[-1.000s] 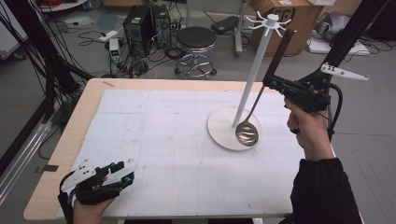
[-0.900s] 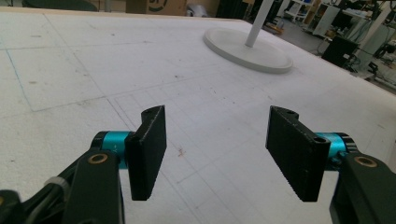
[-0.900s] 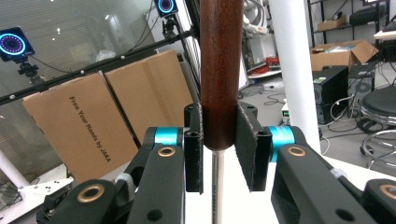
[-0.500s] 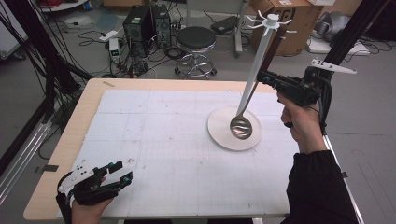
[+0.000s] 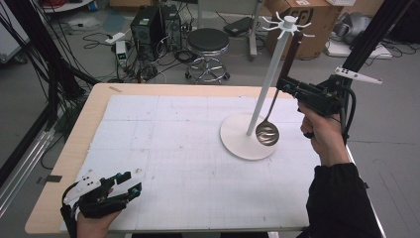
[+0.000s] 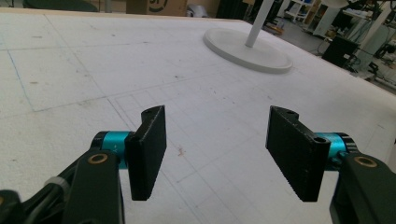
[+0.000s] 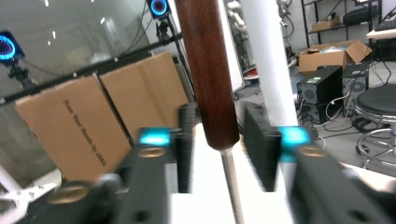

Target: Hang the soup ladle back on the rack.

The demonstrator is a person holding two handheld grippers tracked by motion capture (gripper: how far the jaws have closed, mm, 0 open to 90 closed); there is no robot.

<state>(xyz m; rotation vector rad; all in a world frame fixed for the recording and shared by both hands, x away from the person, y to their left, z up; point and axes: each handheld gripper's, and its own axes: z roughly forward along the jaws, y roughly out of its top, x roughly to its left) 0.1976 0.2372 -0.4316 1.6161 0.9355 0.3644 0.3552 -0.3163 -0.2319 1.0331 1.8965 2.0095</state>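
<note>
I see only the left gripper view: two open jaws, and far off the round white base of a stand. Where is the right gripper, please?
Observer: The right gripper is raised beside the pole of the white stand. The wooden handle of a ladle is between its jaws.
Operator: Does it grip that handle?
Observer: No. Its jaws have just been opening, and the right gripper view shows a gap on each side of the handle.
Operator: Then what holds the ladle?
Observer: It seems to hang from a hook at the stand's top. Its metal bowl is low over the round base.
</note>
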